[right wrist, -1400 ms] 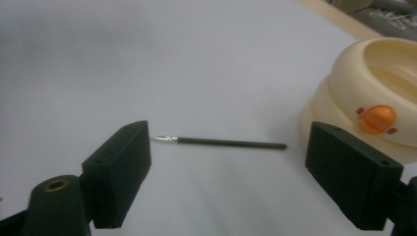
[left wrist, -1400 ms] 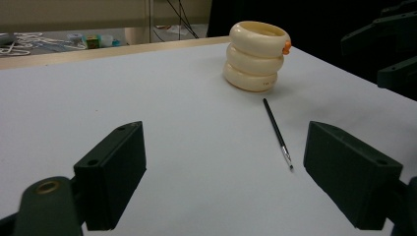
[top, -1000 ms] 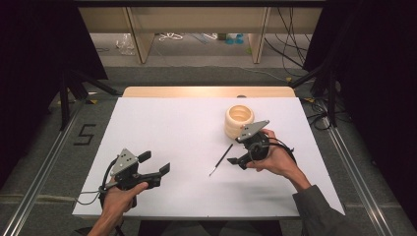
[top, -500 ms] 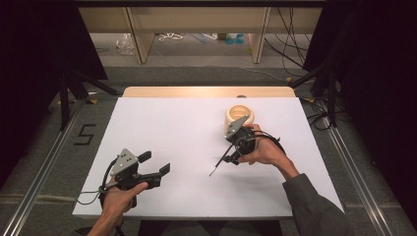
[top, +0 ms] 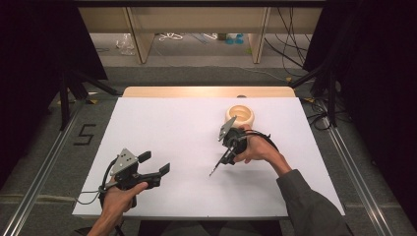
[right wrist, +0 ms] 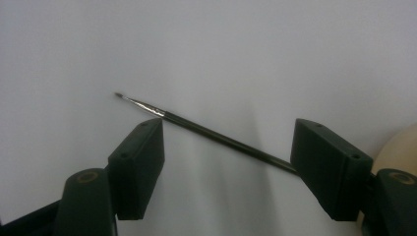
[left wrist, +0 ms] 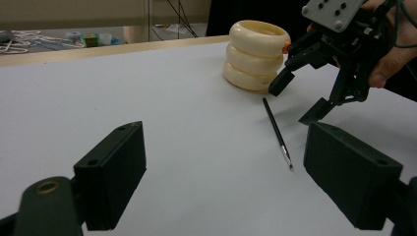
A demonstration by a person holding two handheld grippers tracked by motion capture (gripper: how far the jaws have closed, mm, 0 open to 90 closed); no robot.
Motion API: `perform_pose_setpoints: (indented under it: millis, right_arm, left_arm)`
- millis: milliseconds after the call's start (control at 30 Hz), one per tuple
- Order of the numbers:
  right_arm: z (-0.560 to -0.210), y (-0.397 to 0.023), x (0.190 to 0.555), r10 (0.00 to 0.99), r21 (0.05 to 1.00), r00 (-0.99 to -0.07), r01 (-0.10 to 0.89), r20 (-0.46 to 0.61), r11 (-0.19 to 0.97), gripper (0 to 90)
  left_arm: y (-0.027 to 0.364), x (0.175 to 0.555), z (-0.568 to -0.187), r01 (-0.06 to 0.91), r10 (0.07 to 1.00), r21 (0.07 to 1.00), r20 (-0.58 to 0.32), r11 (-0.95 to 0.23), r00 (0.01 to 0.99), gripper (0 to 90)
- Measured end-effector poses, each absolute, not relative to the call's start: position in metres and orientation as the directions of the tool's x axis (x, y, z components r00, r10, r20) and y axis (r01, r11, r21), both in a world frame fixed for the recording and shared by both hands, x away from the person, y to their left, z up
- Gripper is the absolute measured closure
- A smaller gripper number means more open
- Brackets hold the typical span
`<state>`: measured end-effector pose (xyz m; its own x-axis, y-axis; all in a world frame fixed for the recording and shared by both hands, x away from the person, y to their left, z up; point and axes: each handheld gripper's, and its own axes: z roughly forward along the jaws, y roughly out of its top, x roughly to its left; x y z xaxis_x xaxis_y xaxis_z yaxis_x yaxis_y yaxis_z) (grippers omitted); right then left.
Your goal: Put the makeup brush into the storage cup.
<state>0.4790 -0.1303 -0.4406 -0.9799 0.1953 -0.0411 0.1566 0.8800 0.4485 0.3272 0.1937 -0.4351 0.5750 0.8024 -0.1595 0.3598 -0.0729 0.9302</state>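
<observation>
The thin black paintbrush (left wrist: 277,132) is lying flat on the white tabletop (top: 162,123), right of centre, just beside the cream ringed pot (top: 240,116) near the far edge. The right hand-held gripper (right wrist: 226,162) is being held over it, jaws spread, just closing, brush between them untouched. The left hand-held gripper (top: 153,165) is being held spread near the near-left corner.

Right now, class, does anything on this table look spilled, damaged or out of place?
Nothing stands out. A thin brush lies flat on the white table, apart from the upright cream holder. The right gripper hangs over the brush, jaws closing but not touching it. No spill or damage shows.
</observation>
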Motion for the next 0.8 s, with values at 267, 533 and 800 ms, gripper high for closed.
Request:
perform_pose_setpoints:
  millis: [267,533,800]
  right_arm:
    - [-0.448,-0.125,0.485,0.181,0.419,-0.983,0.148,-0.039,0.896,31.2]
    - [-0.449,-0.119,0.489,0.157,0.39,-0.987,0.131,-0.036,0.912,33.2]
    - [-0.456,-0.116,0.49,0.141,0.367,-0.99,0.123,-0.024,0.922,34.5]
  left_arm:
    - [0.193,0.328,-0.436,0.364,0.801,0.929,-0.161,-0.075,0.576,15.5]
    - [0.193,0.327,-0.435,0.361,0.801,0.93,-0.16,-0.075,0.577,15.6]
    - [0.193,0.328,-0.435,0.357,0.795,0.931,-0.164,-0.07,0.584,15.6]
